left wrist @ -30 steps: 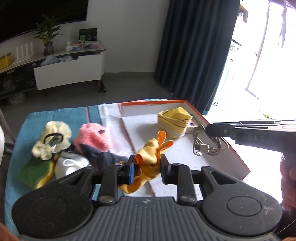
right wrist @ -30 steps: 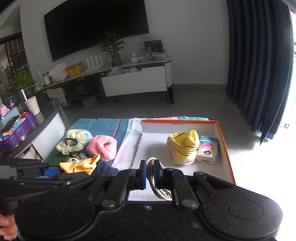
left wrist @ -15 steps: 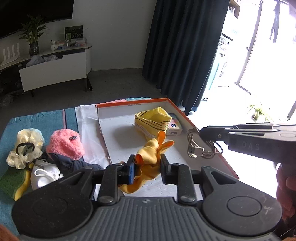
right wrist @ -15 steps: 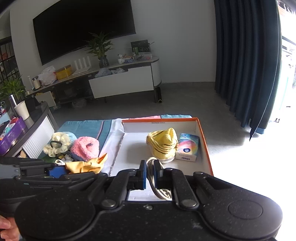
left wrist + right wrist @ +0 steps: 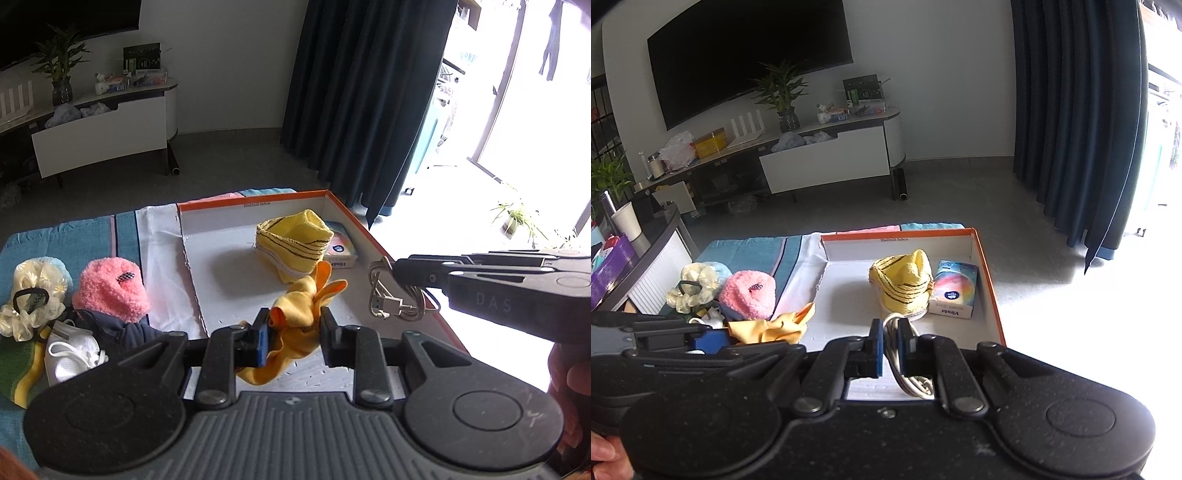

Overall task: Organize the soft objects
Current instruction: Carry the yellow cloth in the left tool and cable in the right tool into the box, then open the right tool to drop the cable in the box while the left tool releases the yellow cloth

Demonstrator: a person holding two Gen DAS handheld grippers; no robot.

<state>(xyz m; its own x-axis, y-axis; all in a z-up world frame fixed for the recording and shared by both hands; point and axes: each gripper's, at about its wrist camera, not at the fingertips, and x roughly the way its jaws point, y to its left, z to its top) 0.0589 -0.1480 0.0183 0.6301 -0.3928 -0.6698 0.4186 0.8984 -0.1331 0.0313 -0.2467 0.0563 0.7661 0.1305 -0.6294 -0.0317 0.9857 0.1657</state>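
- We count one box, mid-frame, holding one striped yellow cloth, one tissue pack and nothing else on its floor.
- Lower left of the left view we see one pink puff, one pale scrunchie, one white mask and one dark cloth.
- Our left gripper is narrowed on one orange cloth above the box's near part.
- Our right gripper is pinched nearly closed on one coiled cable, at the box's right near edge.
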